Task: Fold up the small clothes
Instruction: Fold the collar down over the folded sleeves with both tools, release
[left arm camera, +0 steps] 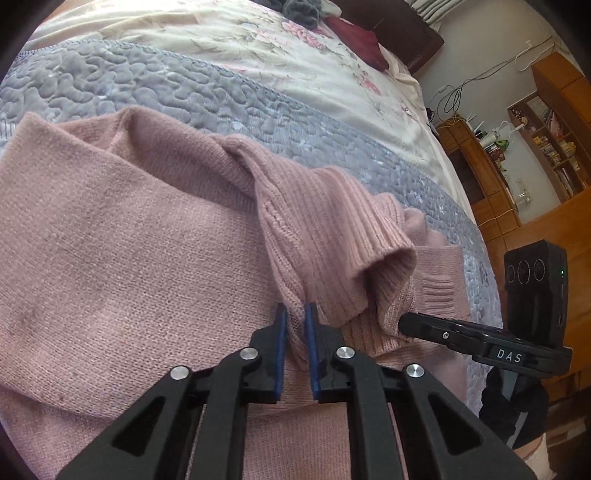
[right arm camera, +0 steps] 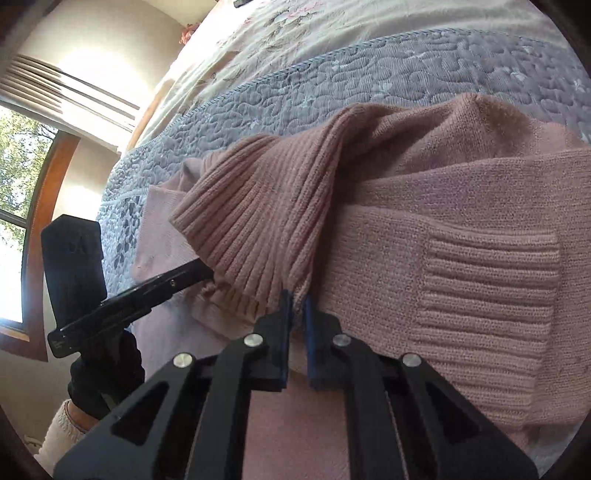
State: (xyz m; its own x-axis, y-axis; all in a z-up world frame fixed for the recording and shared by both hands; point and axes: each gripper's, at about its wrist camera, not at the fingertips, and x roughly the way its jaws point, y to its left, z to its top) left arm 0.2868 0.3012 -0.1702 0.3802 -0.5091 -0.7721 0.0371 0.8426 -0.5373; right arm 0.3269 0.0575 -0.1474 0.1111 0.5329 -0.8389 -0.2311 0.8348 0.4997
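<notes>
Pink sweater [left arm camera: 129, 240] between both grippers' [left arm camera: 295, 317] pinching pads.

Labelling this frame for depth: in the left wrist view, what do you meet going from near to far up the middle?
Left gripper pinching the ribbed collar, pink sweater, grey quilt, floral sheet.

pink sweater [left arm camera: 129, 240] cut off at lower edge, shelf items [left arm camera: 554, 147] too small to tell
</notes>
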